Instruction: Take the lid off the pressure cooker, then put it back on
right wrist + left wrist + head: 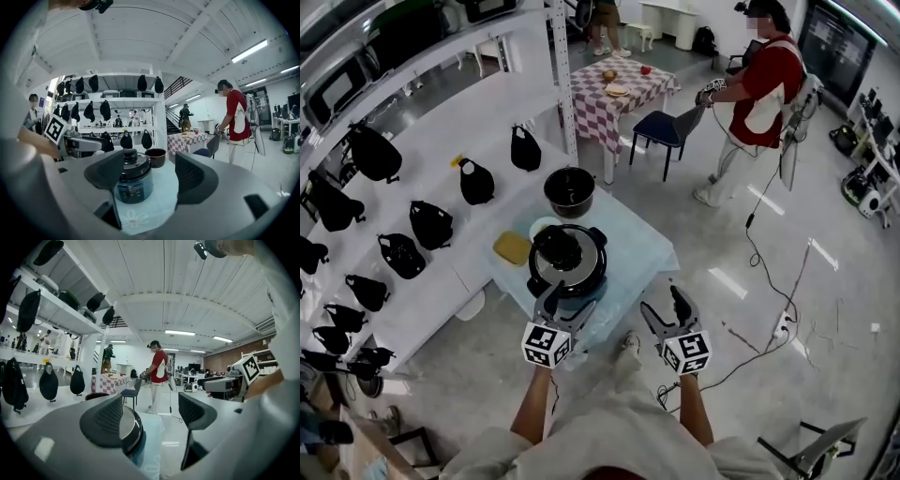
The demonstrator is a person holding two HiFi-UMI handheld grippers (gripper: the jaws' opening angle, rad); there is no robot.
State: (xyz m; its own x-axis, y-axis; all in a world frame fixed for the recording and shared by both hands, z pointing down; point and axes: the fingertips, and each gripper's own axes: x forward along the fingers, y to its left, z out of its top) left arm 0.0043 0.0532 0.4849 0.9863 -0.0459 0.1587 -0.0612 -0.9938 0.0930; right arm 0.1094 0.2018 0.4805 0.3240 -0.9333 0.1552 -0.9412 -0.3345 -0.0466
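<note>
left gripper view shows the left gripper with its jaws spread and nothing between them. the cooker shows just past its left jaw, near but not touched. the right gripper is also spread and empty, held short of the cooker, which stands with its lid on. from the head view both grippers hover at the table's near edge, the left one closest to the cooker's front and the right one out over the floor. the step in hand looks like the reach for the lid. it would go best with one gripper coming down square on the black knob in the lid's middle and closing fully before any twist, while the other steadies the body, since the cooker sits close to the near edge of the cloth and a sideways pull could slide it. a pot stands just behind the cooker and a yellow pad just to its left, so those sides are tight. the bare cloth to the right is the open spot to rest the lid. straight up is clear, and a person stands well apart.
</note>
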